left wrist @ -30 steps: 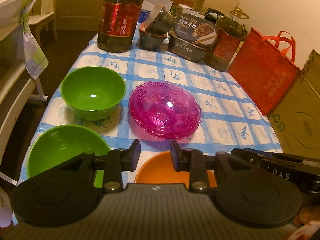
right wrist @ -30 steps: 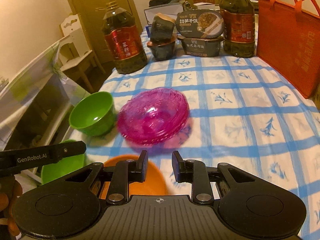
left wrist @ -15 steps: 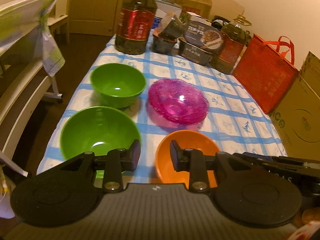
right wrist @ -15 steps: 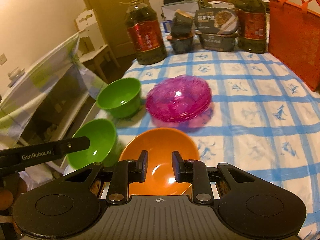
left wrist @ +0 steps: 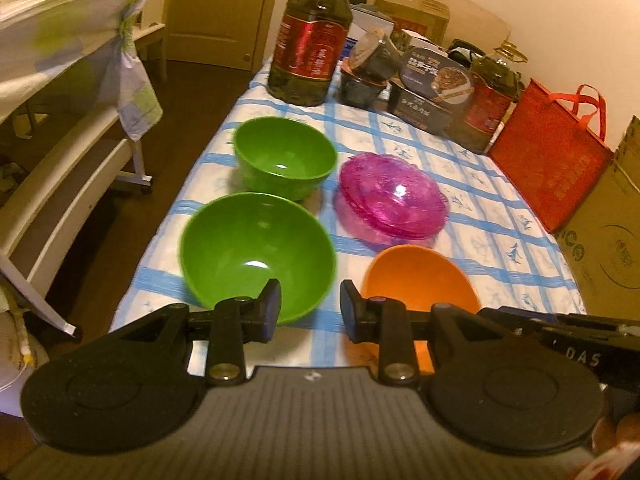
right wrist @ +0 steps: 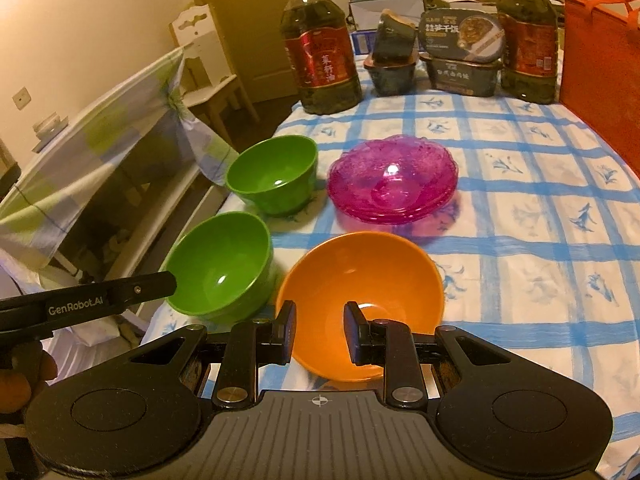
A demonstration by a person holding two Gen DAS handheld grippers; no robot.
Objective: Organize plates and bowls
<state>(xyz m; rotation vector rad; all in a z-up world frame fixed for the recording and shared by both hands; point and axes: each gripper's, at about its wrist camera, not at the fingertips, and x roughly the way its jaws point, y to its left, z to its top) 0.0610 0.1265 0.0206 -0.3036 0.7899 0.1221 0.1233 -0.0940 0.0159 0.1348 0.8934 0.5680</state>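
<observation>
On the blue-checked tablecloth [right wrist: 520, 216] sat four pieces of tableware: a near green bowl [left wrist: 256, 252], a far green bowl [left wrist: 285, 156] just behind it, a stack of pink glass plates [left wrist: 394, 196] to their right, and an orange bowl [right wrist: 360, 280] at the front edge.

The left gripper [left wrist: 310, 310] hung above the table's near edge with its fingers parted by a narrow gap and nothing between them. The near green bowl's rim lay just past its left finger, the orange bowl just past its right finger; neither was touched.

The right gripper [right wrist: 319, 330] hovered over the orange bowl, its fingers likewise narrowly apart and empty, the bowl's hollow showing through the gap.

Two oil bottles [right wrist: 320, 60], food boxes [right wrist: 460, 52] and a red bag [left wrist: 548, 156] stood along the far side.
</observation>
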